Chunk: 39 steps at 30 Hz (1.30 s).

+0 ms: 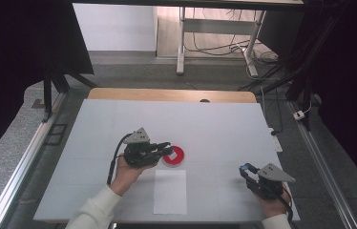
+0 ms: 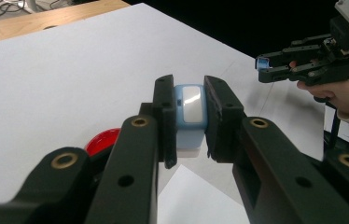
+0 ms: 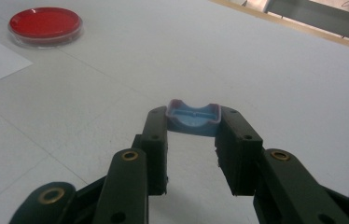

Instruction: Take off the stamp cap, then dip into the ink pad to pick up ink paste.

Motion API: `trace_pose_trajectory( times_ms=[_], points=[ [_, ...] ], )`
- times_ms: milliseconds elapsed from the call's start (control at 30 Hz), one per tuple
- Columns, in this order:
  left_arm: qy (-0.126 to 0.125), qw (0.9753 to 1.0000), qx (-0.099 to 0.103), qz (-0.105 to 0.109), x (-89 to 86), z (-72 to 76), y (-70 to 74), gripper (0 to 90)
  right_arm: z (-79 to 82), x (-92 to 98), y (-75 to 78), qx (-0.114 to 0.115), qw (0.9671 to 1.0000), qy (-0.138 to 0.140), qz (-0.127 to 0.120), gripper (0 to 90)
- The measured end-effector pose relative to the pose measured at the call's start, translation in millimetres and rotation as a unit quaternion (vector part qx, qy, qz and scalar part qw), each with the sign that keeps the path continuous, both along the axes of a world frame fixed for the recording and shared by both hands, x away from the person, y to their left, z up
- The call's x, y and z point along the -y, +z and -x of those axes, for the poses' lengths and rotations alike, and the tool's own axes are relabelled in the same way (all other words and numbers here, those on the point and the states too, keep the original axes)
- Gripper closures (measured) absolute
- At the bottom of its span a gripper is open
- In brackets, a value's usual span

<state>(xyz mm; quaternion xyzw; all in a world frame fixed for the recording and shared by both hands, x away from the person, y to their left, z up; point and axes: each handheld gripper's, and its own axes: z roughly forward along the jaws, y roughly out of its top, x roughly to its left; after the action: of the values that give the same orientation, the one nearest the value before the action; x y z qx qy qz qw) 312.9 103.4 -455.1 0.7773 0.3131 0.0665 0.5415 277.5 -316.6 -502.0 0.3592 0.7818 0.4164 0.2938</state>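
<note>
a pale blue block [image 2: 189, 116] with a shiny grey face sits clamped between the jaws of the left gripper [image 2: 189, 122], at the middle of the left gripper view. in the high view that gripper [image 1: 166, 149] is at centre, its tips over the red dish [image 1: 174, 156]. a blue cap [image 3: 193, 116], curved and hollow, is pinched at the tips of the right gripper [image 3: 193, 122], which sits at lower right of the high view [image 1: 244, 170]. a white sheet of paper [image 1: 170, 192] lies below the dish on the white table [image 1: 215, 124].
</note>
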Motion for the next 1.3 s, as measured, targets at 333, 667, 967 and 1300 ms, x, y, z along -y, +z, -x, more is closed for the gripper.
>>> trace_pose_trajectory(
  times_ms=[333, 667, 967, 1300],
  points=[
    [0.006, 0.9998, 0.008, -0.019, 1.6, -0.1, -1.1, 75.1, -0.9, -3.9, -1.4, -0.002, 1.0, 0.005, 0.007, 65.2],
    [0.022, 0.9981, 0.012, -0.056, 6.4, -9.9, -9.9, 75.1, -1.9, -3.3, -1.0, 0.001, 1.0, 0.007, 0.004, 65.2],
    [0.027, 0.9961, 0.015, -0.083, 12.3, -17.5, -15.7, 75.1, -1.9, -4.6, -1.4, 0.004, 1.0, 0.005, 0.006, 65.2],
    [0.026, 0.994, 0.012, -0.105, 20.8, -27.3, -22.8, 75.1, -2.0, -4.1, -1.8, 0.002, 1.0, 0.004, 0.008, 65.2]
  ],
)
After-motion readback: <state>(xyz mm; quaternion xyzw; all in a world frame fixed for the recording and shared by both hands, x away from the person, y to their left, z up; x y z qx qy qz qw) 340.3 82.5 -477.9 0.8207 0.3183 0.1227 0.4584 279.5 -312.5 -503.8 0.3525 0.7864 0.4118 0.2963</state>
